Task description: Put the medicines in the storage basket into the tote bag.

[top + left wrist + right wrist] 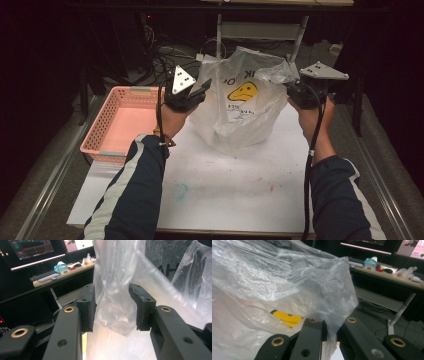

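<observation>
Near the person, the white tabletop [225, 195] lies bare but for faint stains. Above it, the left gripper [204, 89] sits at about ten o'clock from the clear plastic bag [240, 107]. Its jaws stand partly apart, and in the left gripper view [112, 305] a gathered fold of the bag [115, 290] hangs between the pads without being pinched; the left pad lies just against the film, the right pad stands clear of it.

At about two o'clock from the bag, the right gripper [291, 86] is clamped tight on the bag's upper edge. In the right gripper view [331, 326] the film [287, 285] runs down into the closed jaws.

The bag stands on the middle of the tabletop, bearing a yellow duck print [243, 91] and some lettering, with its mouth held up on the right side.

At nine o'clock from the bag, a pink perforated basket [107, 127] rests at the tabletop's left edge. Farther off, cables [165, 57] trail over the floor at twelve o'clock.
</observation>
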Available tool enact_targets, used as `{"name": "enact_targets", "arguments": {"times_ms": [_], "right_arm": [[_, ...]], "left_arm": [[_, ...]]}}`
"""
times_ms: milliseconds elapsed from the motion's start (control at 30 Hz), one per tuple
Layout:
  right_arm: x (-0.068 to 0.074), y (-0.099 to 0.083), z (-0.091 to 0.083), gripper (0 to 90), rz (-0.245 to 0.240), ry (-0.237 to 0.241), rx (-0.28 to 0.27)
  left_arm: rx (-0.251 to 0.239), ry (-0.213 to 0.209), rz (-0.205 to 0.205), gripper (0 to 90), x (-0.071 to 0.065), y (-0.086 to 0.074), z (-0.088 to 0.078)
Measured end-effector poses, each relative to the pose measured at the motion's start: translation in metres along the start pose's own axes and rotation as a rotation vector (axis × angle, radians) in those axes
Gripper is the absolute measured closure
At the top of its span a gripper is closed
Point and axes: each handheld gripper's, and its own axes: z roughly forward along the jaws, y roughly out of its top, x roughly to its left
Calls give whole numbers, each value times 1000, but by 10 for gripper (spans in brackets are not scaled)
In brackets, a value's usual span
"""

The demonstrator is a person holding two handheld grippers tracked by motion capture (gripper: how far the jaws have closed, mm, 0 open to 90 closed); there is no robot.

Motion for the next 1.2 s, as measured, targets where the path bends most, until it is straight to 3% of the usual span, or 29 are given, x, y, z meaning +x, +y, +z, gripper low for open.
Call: {"name": "enact_targets", "arguments": {"times_ms": [200, 367, 500, 600, 667, 767, 833, 900, 1033, 1100, 1200], "right_arm": [[-6, -7, 7, 873, -1, -35, 20], [-9, -10, 6, 727, 21, -36, 13], [-8, -11, 1, 530, 24, -62, -17], [-8, -10, -4, 468, 29, -53, -51], [-8, -10, -8, 447, 36, -41, -68], [-7, -9, -14, 418, 47, -31, -92], [-7, -7, -18, 407, 41, -28, -104], [-8, -6, -21, 401, 44, -26, -117], [-8, 0, -25, 361, 19, -18, -110], [-7, 2, -26, 335, 17, -9, -112], [-2, 6, -27, 298, 11, 8, -115]], "left_arm": [[47, -1, 11, 521, -6, -20, 4], [69, -3, -11, 512, -6, -33, 9], [76, 8, -7, 515, -6, -36, 9], [73, 30, -1, 565, -5, -36, 8], [67, 51, 0, 671, -4, -35, 8], [75, 92, 29, 787, -3, -34, 9], [92, 122, 55, 819, -1, -32, 12], [97, 151, 67, 839, 5, -30, 14], [126, 204, 37, 846, 18, -24, 17], [130, 200, 26, 844, 21, -23, 19], [143, 194, 43, 845, 16, -23, 20]]}}
